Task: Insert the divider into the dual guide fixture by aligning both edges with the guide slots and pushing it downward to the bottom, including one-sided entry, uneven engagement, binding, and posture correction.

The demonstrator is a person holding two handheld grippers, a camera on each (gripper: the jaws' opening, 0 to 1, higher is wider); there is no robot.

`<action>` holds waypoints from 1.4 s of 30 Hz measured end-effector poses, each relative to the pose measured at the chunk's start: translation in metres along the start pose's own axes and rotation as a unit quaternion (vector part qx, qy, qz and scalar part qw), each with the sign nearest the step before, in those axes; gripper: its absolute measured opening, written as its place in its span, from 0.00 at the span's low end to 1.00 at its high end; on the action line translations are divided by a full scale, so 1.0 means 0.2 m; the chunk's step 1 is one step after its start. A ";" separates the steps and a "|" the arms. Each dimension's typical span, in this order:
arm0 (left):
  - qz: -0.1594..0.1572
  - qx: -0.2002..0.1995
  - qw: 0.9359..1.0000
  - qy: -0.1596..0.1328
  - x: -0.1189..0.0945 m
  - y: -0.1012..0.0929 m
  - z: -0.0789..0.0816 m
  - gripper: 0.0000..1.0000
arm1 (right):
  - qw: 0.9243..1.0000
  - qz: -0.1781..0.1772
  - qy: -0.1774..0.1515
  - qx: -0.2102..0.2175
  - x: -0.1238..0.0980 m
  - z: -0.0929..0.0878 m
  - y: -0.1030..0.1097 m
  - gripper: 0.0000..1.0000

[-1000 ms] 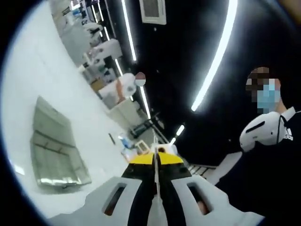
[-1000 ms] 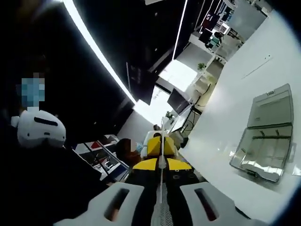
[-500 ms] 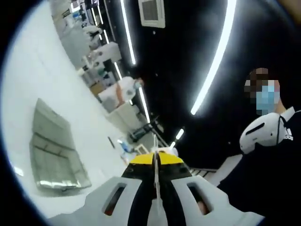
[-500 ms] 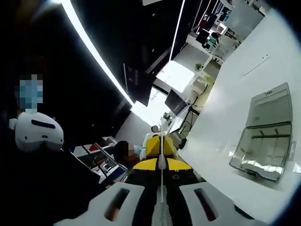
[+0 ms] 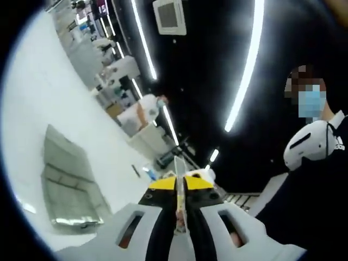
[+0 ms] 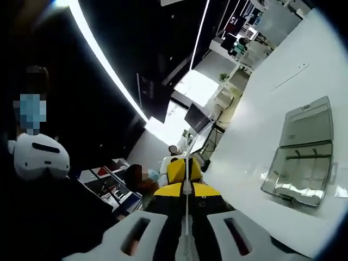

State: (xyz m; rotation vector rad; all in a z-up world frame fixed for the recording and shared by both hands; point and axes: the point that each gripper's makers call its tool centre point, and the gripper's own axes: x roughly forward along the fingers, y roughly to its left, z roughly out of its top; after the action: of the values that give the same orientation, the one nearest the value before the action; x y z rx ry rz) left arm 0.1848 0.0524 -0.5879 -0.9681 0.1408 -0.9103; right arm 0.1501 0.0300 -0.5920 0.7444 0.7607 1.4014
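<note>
Divider is a thin clear sheet seen edge-on, pinched between the closed jaws of the left gripper; in the right gripper view the same sheet is clamped by the right gripper, with the other gripper's yellow tip just beyond at 12 o'clock. The clear guide fixture lies on the white table at 9 o'clock, and at 3 o'clock in the right gripper view. A person in dark clothes stands at 3 o'clock.
</note>
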 end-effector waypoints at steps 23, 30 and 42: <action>0.077 0.099 0.992 -0.013 -0.14 -0.01 0.08 0.29 | 0.996 -0.083 0.011 0.015 0.00 0.00 -0.10 0.00; 0.094 0.118 0.989 -0.009 -0.18 0.01 0.07 0.36 | 0.991 -0.122 0.010 0.054 0.01 0.01 -0.16 0.00; 0.109 0.147 0.983 0.012 -0.20 0.09 0.07 0.43 | 0.982 -0.184 -0.014 0.040 -0.02 0.10 -0.27 0.00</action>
State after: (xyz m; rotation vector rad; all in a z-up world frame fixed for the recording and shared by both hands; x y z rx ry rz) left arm 0.1774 0.0944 -0.6042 -0.6524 0.1250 -0.7172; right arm 0.1968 0.0230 -0.6260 0.6444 0.8861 1.0287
